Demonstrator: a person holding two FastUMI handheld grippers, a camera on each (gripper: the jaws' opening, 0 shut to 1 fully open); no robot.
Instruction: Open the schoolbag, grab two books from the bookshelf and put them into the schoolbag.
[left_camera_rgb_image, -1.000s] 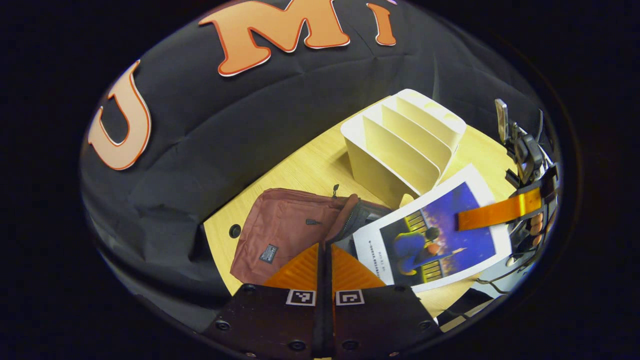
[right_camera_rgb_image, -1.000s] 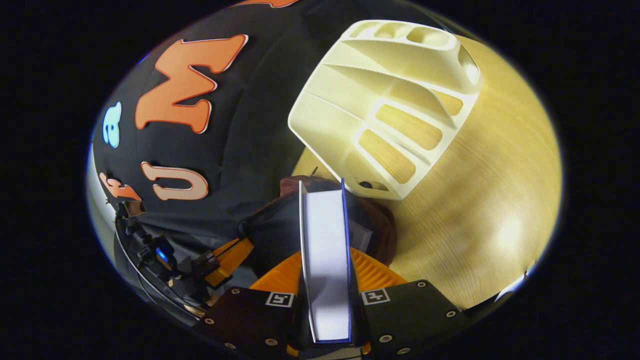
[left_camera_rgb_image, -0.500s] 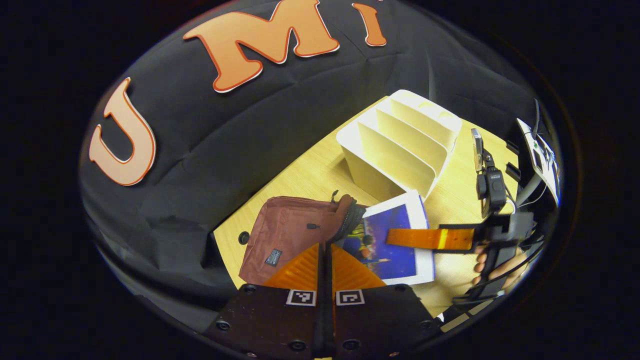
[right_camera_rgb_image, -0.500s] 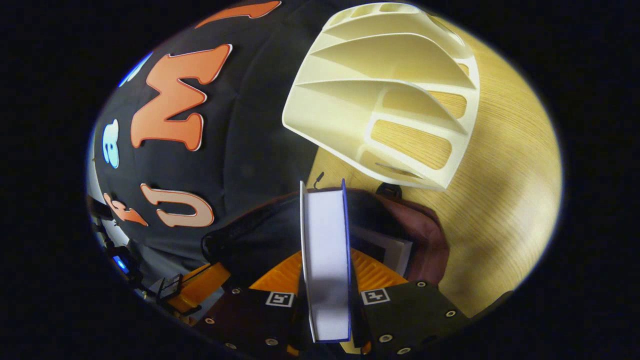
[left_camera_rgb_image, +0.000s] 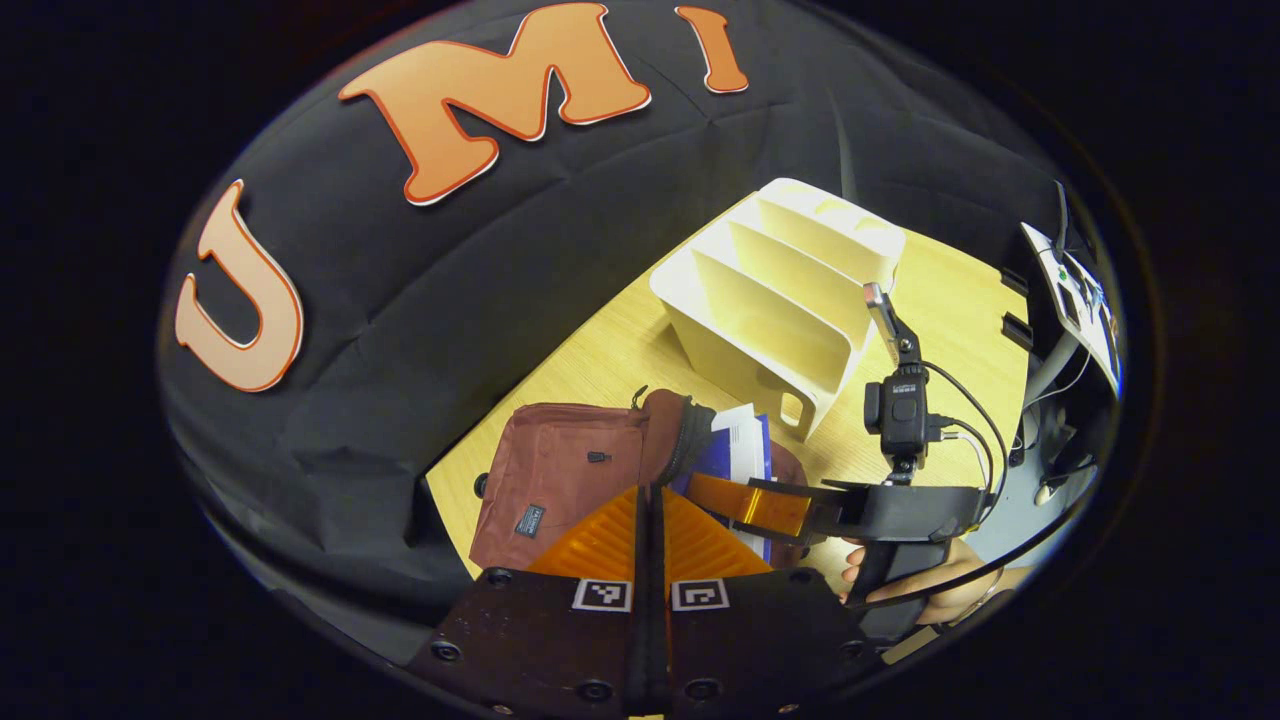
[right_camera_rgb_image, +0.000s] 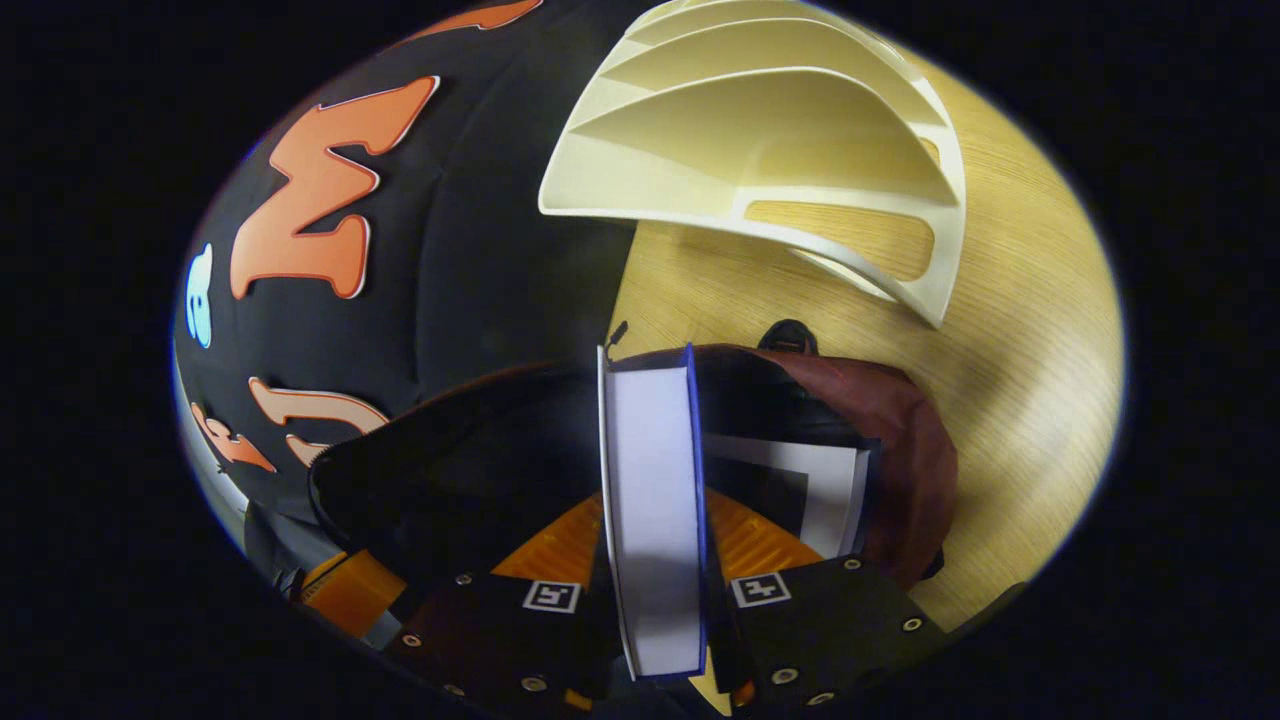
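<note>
The right gripper (right_camera_rgb_image: 650, 560) stayed clamped on a book (right_camera_rgb_image: 652, 500), fingers pressing both covers. Within the last second it had swung that book from flat above the desk to edge-down in the open bag (right_camera_rgb_image: 880, 440), beside another book (right_camera_rgb_image: 830, 490) already inside. The left gripper (left_camera_rgb_image: 648, 530), fingers together on nothing, hovered by the bag's flap. Beyond, the shelf (left_camera_rgb_image: 775, 295) on the desk (left_camera_rgb_image: 610, 350) stood bare. Judged so, only release remained.

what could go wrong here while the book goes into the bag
The book clamped in the right gripper could catch on the first book already in the schoolbag. The bag's mouth looks narrow and soft, so its edge may fold inward. Letting go early could leave the book sticking out.
</note>
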